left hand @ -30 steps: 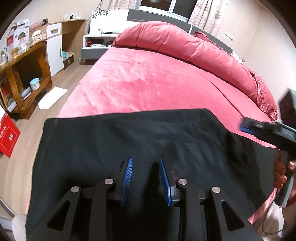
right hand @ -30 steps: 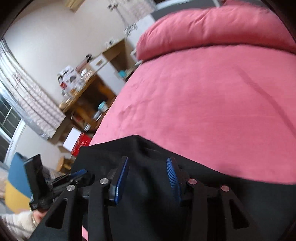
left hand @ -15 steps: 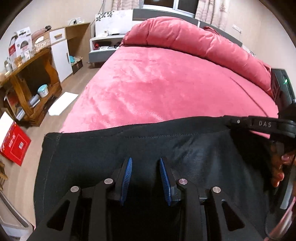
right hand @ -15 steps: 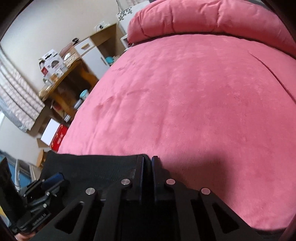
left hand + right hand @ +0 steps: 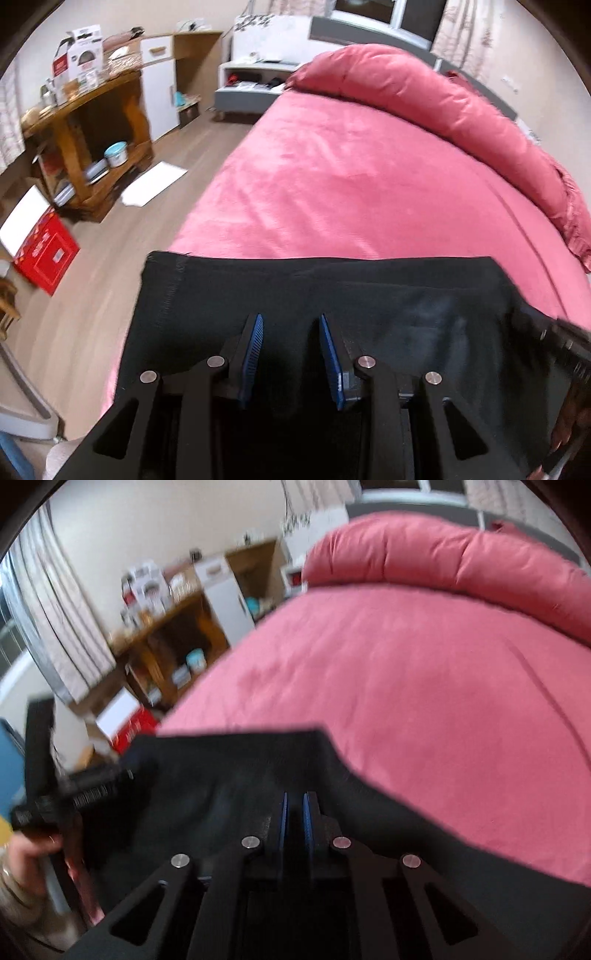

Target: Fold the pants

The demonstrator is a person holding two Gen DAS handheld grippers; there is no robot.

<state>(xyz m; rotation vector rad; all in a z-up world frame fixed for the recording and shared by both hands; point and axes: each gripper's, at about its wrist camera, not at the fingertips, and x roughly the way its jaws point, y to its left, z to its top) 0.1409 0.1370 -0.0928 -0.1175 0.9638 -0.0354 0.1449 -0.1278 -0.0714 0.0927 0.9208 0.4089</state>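
Black pants lie spread across the near edge of the bed, their far hem straight, left corner at the bed's left edge. Left gripper sits over the cloth, blue pads apart; whether fabric is gripped between them cannot be told. Right gripper has its pads pressed nearly together with dark cloth bunched around them, apparently pinching the pants. Rolled red duvet lies along the bed's far edge. Wooden shelf and red box stand on the floor left of the bed.
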